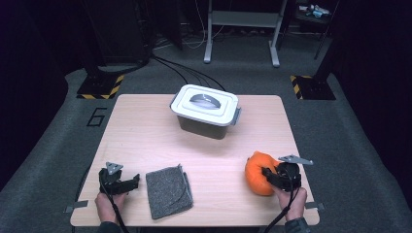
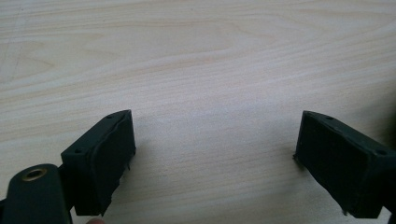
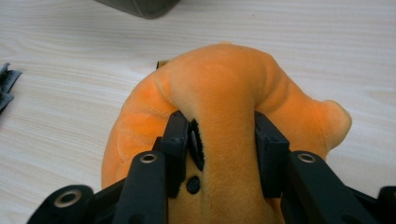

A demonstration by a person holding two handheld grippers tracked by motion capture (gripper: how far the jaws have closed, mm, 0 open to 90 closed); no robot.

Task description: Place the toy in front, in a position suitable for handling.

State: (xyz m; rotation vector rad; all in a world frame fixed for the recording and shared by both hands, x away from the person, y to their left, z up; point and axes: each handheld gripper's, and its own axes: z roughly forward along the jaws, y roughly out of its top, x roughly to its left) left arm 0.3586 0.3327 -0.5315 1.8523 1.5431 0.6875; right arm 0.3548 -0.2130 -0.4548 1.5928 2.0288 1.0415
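High view, bench (image 1: 145, 126): pale wood, with a lidded grey box (image 1: 206, 110) at 12 o'clock and a grey cloth (image 1: 168, 191) at 7 o'clock.
High view, toy (image 1: 259, 173): orange plush lying on the bench at 4 o'clock, well apart from the box.
High view, right tool (image 1: 270, 174): lies against the toy from its 3 o'clock side, with a hand (image 1: 292, 201) behind it.
High view, left tool (image 1: 130, 182): rests low at 8 o'clock, just beside the cloth but apart from it.
Left gripper view, left tool (image 2: 215, 154): jaws wide, bare bench (image 2: 196, 60) between them, nothing held.
Right gripper view, right tool (image 3: 224, 140): jaws narrow, clamped on a raised fold of the toy (image 3: 224, 98); the plush bulges around both pads.
Right gripper view, extras: a corner of the box (image 3: 140, 7) at 11 o'clock and a scrap of the cloth (image 3: 7, 86) at 9 o'clock.
Step in hand: by my reading, the grasp on the toy is made and the lift has not begun.
Next move: probably lifting the toy off the bench; the box lid looks shut, so the free left tool would have to open it before anything goes in.
View differences: the high view gives the layout and how far apart the toy and box are; the right gripper view gives the pinch itself, which is too small to read from above; the left gripper view confirms the left tool is empty.
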